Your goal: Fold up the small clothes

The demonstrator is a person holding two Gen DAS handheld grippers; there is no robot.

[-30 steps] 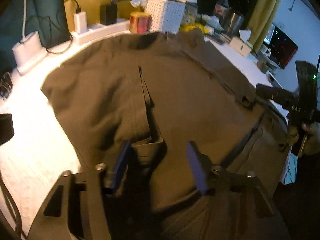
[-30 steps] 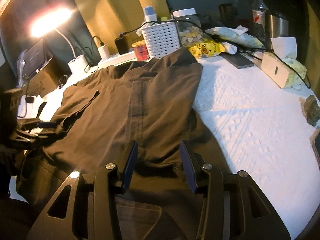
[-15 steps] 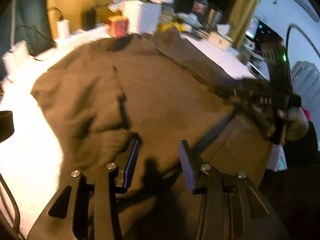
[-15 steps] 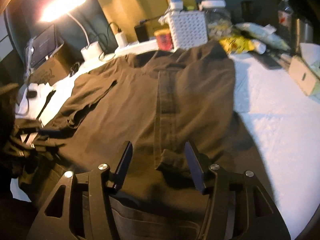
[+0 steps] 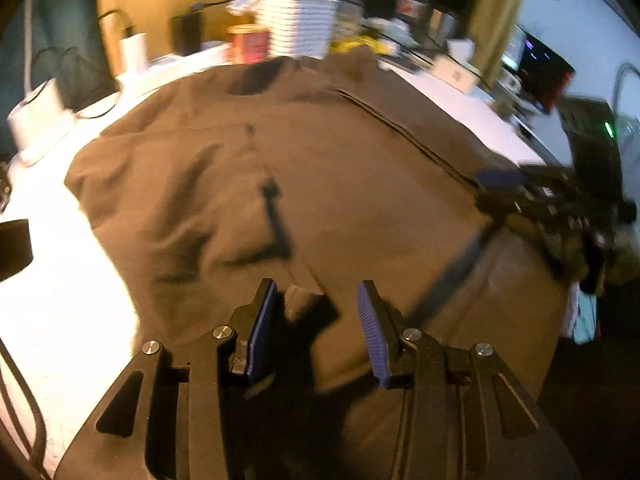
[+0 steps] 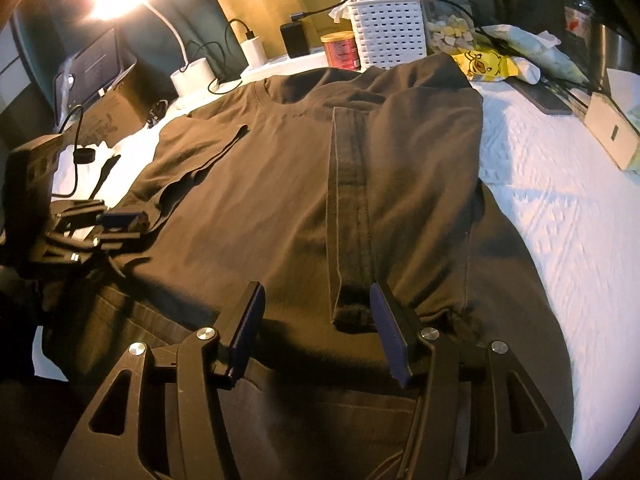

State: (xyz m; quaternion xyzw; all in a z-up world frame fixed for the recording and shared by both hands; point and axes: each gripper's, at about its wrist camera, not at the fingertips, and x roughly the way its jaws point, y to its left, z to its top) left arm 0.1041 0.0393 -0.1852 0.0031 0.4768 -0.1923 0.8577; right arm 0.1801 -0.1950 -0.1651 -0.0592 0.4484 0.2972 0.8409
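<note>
A dark brown T-shirt [image 5: 320, 184] lies flat on a white textured table cover, with both sides folded inward; it also shows in the right wrist view [image 6: 280, 200]. My left gripper [image 5: 316, 312] is open just above the shirt's near hem, a small bump of cloth between its fingers. My right gripper [image 6: 316, 312] is open over the near hem, its right finger beside the end of the folded sleeve strip [image 6: 352, 216]. Each gripper shows in the other's view: the right one [image 5: 520, 192] and the left one [image 6: 100, 224], both low over the shirt edges.
At the table's back stand a white basket [image 6: 388, 36], a red tin [image 6: 340, 50], chargers with cables [image 6: 252, 46], a lamp base [image 6: 192, 78] and a jar. A yellow packet [image 6: 484, 64], phone and tissue box [image 6: 612, 128] lie at right. White cover [image 6: 560, 220] shows right of the shirt.
Both grippers let go of the folded cloth and drew back toward the near hem, jaws open. The shirt's sides now lie folded inward and flatter.
</note>
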